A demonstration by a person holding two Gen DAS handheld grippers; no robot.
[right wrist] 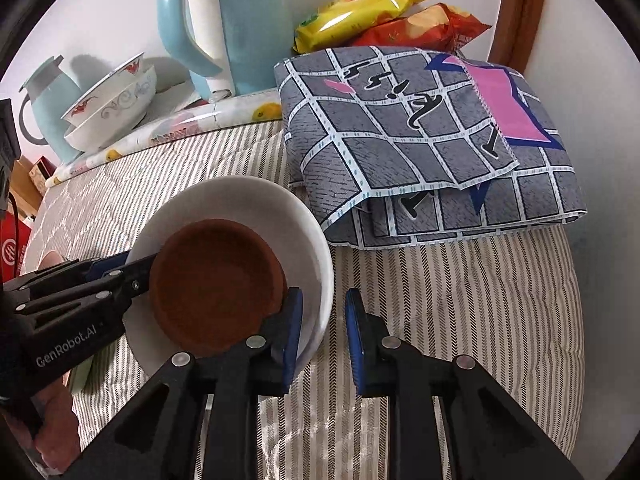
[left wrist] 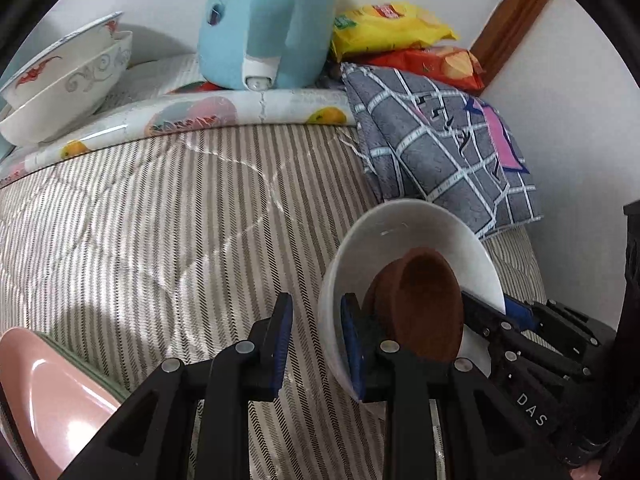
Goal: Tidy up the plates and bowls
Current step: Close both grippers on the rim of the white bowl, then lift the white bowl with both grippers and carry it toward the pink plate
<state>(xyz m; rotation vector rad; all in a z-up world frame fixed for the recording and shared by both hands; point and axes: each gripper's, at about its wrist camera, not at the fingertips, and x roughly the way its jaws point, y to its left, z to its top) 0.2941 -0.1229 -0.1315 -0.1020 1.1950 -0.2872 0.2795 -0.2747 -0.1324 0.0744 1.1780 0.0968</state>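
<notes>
Left tool (left wrist: 316, 348) pinches white bowl (left wrist: 404, 236) rim | right tool (right wrist: 324, 334) pinches its opposite rim | brown dish (right wrist: 216, 288) nested inside, between both tools | patterned bowls (left wrist: 60, 88) stacked far ahead | pink plate (left wrist: 48, 396) unsorted beside left tool

Left tool (left wrist: 316, 344) grips white bowl (left wrist: 400, 236) rim; brown dish (left wrist: 424, 304) inside.

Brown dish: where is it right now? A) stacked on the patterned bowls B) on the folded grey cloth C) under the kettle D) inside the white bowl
D: the brown dish sits inside the white bowl, with both on the striped surface.
</notes>
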